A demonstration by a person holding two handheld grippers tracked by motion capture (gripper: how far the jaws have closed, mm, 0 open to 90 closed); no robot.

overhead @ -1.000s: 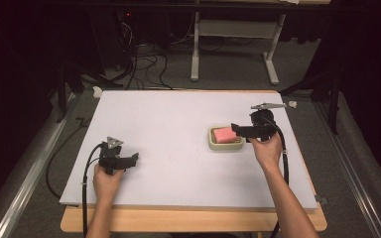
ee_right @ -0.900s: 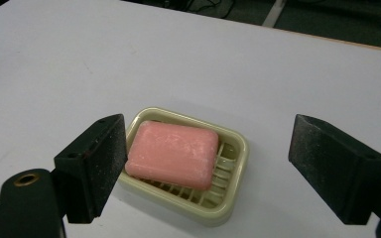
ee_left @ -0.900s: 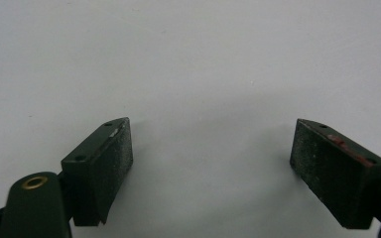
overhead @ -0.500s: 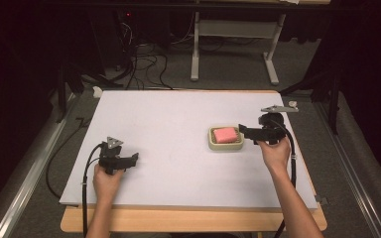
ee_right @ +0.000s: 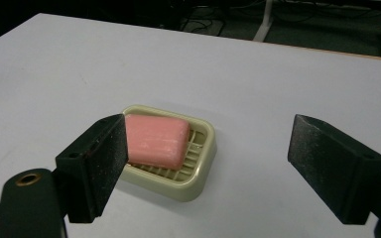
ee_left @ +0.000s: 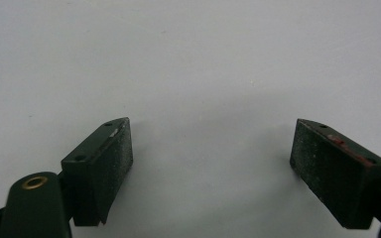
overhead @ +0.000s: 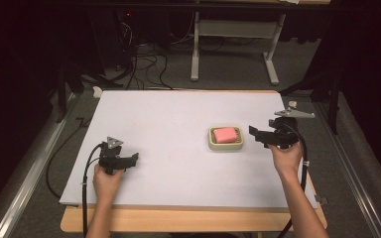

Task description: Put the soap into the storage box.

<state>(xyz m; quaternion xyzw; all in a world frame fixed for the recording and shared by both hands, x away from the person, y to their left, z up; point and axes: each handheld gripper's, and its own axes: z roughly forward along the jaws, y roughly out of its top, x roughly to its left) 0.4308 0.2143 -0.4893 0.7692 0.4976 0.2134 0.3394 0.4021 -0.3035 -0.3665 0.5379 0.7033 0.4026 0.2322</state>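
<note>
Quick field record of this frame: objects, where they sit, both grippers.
surface: white table
soap: pink bar lying in the soap dish
soap dish: cream, slatted, right of table centre
right gripper: open, beside the dish, apart from it, holding nothing
left gripper: open, over bare table, near left, holding nothing

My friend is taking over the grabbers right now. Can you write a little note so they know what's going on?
Left gripper: open, empty, low over the white table, near its front left.
Right gripper: open, empty, just to the right of the soap dish, jaws pointing at it.
Pink soap: lying in the beige soap dish, right of the table's middle.
Done: soap is in the dish.
Left: likely nothing more with the soap, though that is a guess; neither gripper touches it.
</note>
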